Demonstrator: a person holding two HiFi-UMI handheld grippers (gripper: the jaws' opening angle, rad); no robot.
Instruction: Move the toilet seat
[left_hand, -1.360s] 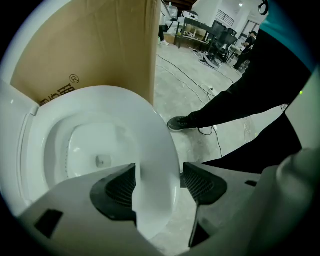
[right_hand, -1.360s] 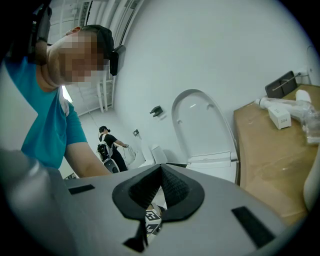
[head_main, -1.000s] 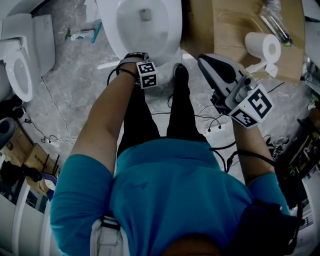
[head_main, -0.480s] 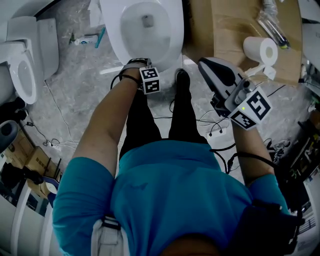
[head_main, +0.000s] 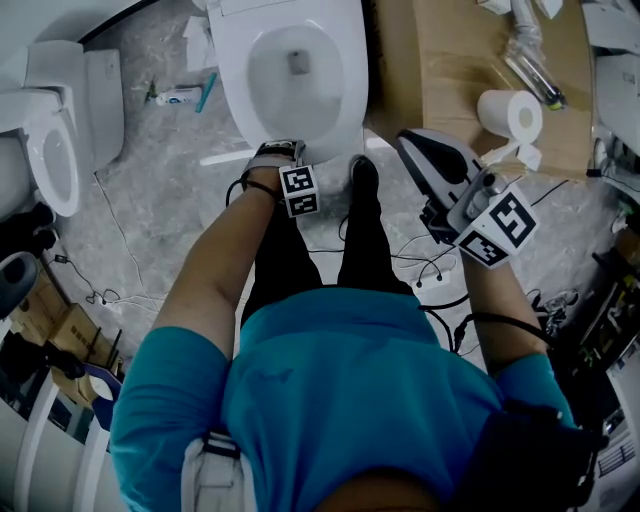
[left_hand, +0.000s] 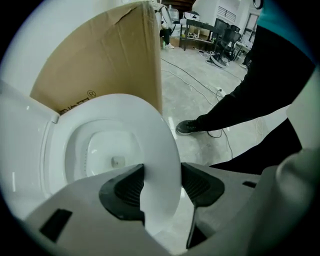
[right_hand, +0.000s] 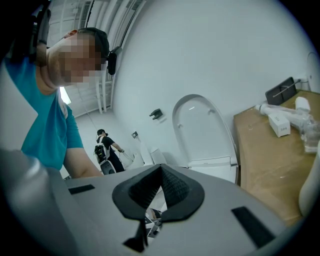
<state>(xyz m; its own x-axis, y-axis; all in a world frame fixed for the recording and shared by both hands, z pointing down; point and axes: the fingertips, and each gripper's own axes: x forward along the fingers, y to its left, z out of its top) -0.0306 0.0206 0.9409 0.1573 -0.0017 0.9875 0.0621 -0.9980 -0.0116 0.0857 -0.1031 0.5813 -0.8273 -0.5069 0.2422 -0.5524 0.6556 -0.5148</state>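
Left gripper view: front rim of the toilet seat (left_hand: 161, 145) is pinched by the left gripper (left_hand: 161, 182), fingers just closed further
Seat axis: directed away from these fingers, toward the hinge
Right gripper (right_hand: 160, 176): fingers pressed together, nothing held, well aside

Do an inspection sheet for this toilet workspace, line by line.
Surface: grey stone-look floor; cardboard box beside the toilet.
Job's things: toilet seat, its front rim between the left jaws; lid upright.
Clutter: paper roll on the cardboard box; tube on the floor.
Grippers: left gripper has just been closing and its pads press the seat rim; right gripper shut, empty.
Cables: loose wires by the person's feet.
Surroundings: second toilet at left; another person far off.
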